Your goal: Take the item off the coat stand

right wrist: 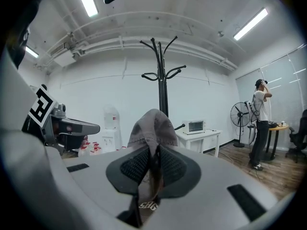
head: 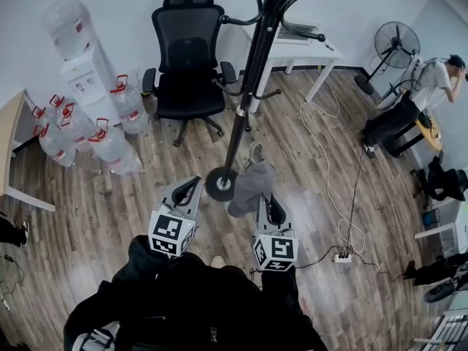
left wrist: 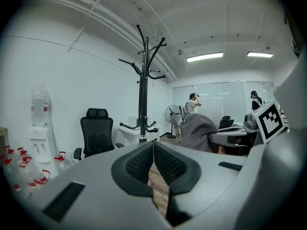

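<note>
The black coat stand [head: 242,99] rises from its round base on the wood floor, and its hooks look bare. A grey cap [head: 249,186] hangs free of the stand, just right of the base. My right gripper [head: 273,205] is shut on the cap; in the right gripper view the cap's fabric [right wrist: 153,127] is pinched between the pads at the gripper [right wrist: 155,158], with the stand [right wrist: 162,75] behind. My left gripper [head: 191,186] is beside it, shut and empty [left wrist: 153,148]. The left gripper view shows the stand [left wrist: 143,95] and the cap [left wrist: 197,130].
A black office chair [head: 187,57] stands behind the stand, with a water dispenser [head: 86,75] and several water bottles [head: 102,141] to the left. A white table [head: 296,50], a fan [head: 395,46], a person [head: 409,112] and a floor cable with a power strip [head: 342,256] are to the right.
</note>
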Tool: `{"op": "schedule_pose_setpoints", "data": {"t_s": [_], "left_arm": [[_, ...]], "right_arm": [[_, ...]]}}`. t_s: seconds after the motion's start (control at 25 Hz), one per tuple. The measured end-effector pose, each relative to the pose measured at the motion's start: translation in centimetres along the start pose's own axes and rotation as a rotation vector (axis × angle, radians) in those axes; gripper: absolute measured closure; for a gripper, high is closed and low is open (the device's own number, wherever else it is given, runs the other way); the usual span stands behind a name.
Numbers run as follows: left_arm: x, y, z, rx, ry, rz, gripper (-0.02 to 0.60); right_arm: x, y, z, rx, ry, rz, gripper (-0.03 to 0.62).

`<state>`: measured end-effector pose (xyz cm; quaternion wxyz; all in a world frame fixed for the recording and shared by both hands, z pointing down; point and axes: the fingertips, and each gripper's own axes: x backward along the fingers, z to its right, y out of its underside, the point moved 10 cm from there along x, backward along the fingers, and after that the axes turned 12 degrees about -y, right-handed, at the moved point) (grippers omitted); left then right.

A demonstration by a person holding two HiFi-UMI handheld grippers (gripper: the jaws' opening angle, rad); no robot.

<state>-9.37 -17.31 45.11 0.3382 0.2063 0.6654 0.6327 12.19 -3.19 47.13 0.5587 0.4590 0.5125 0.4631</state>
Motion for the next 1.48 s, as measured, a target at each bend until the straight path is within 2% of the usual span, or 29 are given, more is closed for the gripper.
{"op": "schedule_pose_setpoints", "data": {"t_s": [0.6,1.48], "left_arm": [[1.0,-0.1,0.0,-0.003,-0.01,0.014,0.557],[-0.5,-0.2,0.8,-0.002,-0.019,0.009,0.557]], "right_arm": [[0.1,0.0,-0.6,0.012,-0.01,0.005,0.53],[-0.2,-0.1,1.0,0.015,-0.019,0.012,0.53]]}}
